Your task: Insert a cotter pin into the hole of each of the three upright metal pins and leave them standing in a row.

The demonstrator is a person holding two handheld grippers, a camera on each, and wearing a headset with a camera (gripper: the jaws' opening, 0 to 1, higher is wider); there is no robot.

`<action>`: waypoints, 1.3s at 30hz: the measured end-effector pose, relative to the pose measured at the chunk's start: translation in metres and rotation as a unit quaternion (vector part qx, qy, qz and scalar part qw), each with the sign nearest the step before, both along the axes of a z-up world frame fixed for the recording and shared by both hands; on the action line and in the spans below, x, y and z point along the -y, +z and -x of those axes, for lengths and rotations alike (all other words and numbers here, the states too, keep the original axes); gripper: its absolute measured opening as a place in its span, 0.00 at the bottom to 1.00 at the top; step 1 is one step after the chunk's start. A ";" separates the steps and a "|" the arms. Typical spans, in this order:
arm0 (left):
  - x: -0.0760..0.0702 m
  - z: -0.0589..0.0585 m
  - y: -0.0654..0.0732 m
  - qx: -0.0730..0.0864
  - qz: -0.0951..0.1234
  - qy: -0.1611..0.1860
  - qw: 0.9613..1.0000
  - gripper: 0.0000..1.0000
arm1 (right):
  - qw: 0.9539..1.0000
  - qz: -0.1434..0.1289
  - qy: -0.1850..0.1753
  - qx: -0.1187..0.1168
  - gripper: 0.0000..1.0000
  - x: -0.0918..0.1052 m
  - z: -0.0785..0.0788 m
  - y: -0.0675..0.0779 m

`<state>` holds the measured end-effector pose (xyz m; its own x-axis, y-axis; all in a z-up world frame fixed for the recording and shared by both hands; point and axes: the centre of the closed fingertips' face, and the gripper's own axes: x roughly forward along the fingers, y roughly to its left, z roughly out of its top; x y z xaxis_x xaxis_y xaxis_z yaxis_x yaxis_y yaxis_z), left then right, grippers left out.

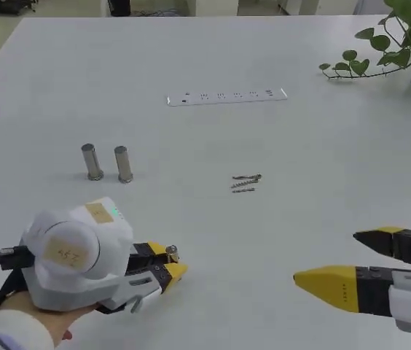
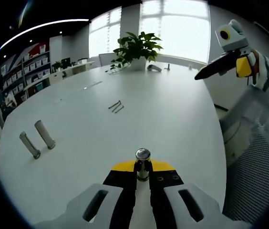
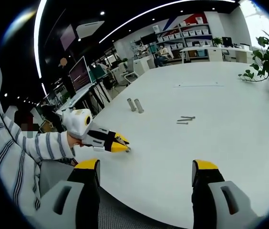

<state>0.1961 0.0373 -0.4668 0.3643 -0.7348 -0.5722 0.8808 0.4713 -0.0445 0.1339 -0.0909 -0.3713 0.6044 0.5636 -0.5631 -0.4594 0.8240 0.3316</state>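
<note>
While your left gripper (image 2: 143, 168) clamped one pin (image 2: 143, 156), your right gripper's (image 3: 145, 165) fingers (image 3: 87, 167) stood apart, well off the cotter pins (image 1: 245, 182). A slack hold might have let that pin twist.

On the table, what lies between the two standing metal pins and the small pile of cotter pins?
Nothing. In the head view, the stretch of white table between the standing metal pins and the cotter pins is bare.
</note>
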 end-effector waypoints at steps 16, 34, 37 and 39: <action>0.002 0.005 -0.006 0.007 -0.006 -0.013 1.000 0.05 | 1.000 0.003 0.011 -0.005 0.77 -0.006 0.002 -0.003; 0.000 0.005 -0.004 0.024 -0.026 -0.017 0.999 0.07 | 1.000 -0.001 0.021 -0.003 0.77 -0.008 -0.001 -0.002; 0.000 0.003 0.000 0.030 -0.033 -0.017 0.999 0.12 | 1.000 0.007 0.029 -0.001 0.77 -0.007 -0.001 -0.003; 0.000 0.002 0.005 0.028 -0.026 -0.014 0.999 0.17 | 0.999 0.008 0.033 0.000 0.77 -0.008 -0.001 -0.002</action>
